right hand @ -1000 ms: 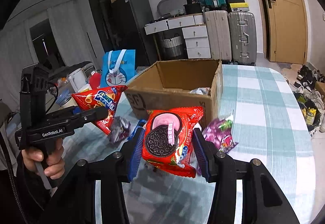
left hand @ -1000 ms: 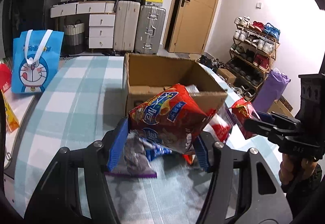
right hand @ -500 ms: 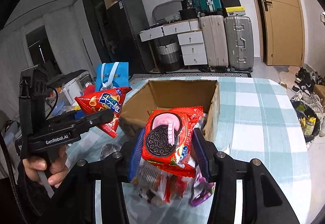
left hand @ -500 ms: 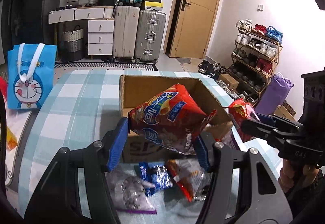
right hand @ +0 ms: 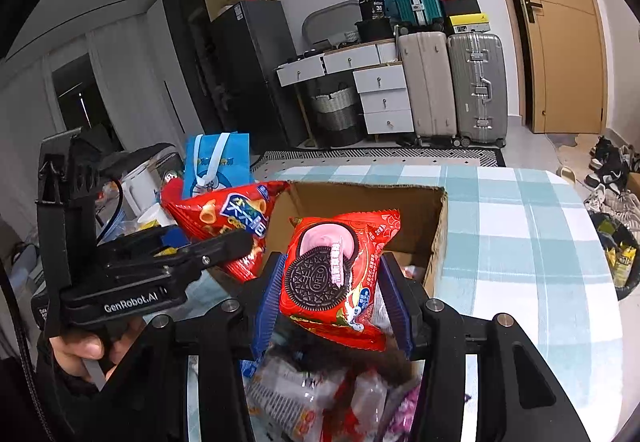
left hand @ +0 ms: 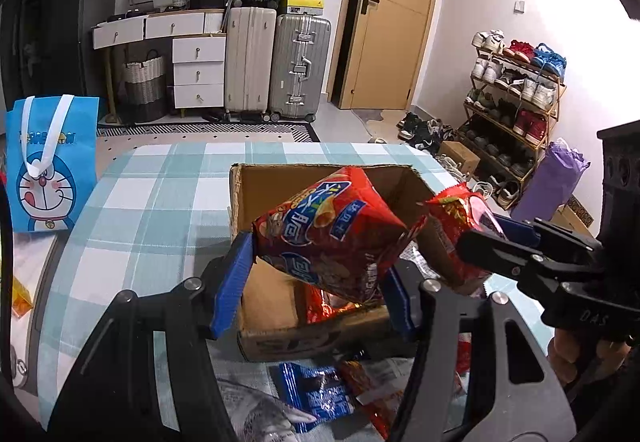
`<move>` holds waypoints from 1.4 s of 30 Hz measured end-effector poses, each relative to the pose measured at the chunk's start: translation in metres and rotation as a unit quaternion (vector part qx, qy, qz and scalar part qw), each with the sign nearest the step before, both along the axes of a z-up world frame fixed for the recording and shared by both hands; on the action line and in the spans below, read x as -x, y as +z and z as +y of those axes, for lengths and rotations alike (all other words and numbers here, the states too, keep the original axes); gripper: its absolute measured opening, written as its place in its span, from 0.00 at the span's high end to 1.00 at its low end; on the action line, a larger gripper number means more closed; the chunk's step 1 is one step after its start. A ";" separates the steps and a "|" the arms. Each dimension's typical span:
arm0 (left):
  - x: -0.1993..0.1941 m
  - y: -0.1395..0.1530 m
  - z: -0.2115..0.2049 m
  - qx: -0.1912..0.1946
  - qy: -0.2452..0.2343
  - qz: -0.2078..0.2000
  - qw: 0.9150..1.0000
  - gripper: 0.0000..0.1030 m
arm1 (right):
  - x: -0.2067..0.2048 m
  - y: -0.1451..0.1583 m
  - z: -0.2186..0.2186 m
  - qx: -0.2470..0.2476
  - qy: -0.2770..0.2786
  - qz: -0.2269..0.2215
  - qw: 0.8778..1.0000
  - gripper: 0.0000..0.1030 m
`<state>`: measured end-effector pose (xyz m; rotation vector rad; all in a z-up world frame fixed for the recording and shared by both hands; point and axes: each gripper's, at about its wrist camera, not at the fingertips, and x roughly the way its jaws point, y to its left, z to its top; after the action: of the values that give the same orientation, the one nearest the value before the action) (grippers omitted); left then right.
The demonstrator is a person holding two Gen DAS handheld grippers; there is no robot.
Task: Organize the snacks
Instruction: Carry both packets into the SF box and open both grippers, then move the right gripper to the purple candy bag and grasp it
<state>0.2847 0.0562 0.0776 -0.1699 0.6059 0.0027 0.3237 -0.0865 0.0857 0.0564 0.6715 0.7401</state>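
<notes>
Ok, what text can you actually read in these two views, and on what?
"OREO": cookie on the Oreo pack in the right gripper.
"GenRobot.AI": left gripper body.
"DAS": right gripper body, left view.
"36": black box on the dresser.
Chip bag: Chinese lettering, unreadable.
Blue tote lettering: too blurred.
</notes>
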 end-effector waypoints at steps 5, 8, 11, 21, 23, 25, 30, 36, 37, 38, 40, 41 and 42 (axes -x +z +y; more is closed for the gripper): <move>-0.012 -0.010 -0.003 -0.004 -0.004 0.011 1.000 0.44 | -0.014 -0.009 0.004 -0.004 -0.007 0.005 1.000 0.53; -0.019 -0.018 -0.003 -0.007 -0.004 0.018 1.000 0.44 | -0.020 -0.015 0.006 -0.006 -0.008 0.006 1.000 0.53; -0.025 -0.024 -0.003 -0.012 -0.001 0.023 1.000 0.44 | -0.026 -0.018 0.010 -0.005 -0.010 0.008 1.000 0.53; -0.036 -0.037 0.002 -0.013 0.003 0.037 0.999 0.44 | -0.040 -0.030 0.024 0.010 -0.011 0.018 1.000 0.53; -0.037 -0.038 0.002 -0.016 0.003 0.038 0.999 0.44 | -0.043 -0.034 0.026 0.013 -0.012 0.025 1.000 0.53; -0.038 -0.038 0.002 -0.018 0.002 0.039 0.999 0.44 | -0.045 -0.035 0.027 0.014 -0.012 0.025 1.000 0.53; -0.038 -0.038 0.004 -0.008 -0.005 0.045 0.999 0.42 | -0.044 -0.035 0.025 0.008 -0.013 0.025 1.000 0.51; -0.022 -0.033 0.011 0.020 -0.010 0.041 0.999 0.32 | -0.022 -0.022 0.005 0.003 -0.045 -0.014 0.999 0.15; -0.017 -0.031 0.011 0.019 -0.012 0.038 0.999 0.28 | -0.020 -0.021 0.000 0.005 -0.046 -0.012 0.999 0.12; -0.013 -0.029 0.010 0.015 -0.011 0.034 0.999 0.16 | -0.018 -0.021 -0.003 0.008 -0.050 -0.010 0.999 0.07; -0.002 -0.027 0.008 -0.009 0.009 0.029 0.999 0.06 | -0.012 -0.022 -0.013 0.009 -0.062 -0.007 0.998 0.01; 0.004 -0.027 0.007 -0.016 0.014 0.028 0.999 0.01 | -0.008 -0.022 -0.019 0.009 -0.068 -0.005 0.998 0.01; 0.009 -0.027 0.008 -0.016 0.015 0.024 0.999 0.01 | -0.005 -0.023 -0.023 0.010 -0.071 -0.003 0.997 0.01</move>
<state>0.2754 0.0642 0.0504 -0.1480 0.6510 0.0466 0.3288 -0.1098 0.0629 0.0818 0.6618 0.5971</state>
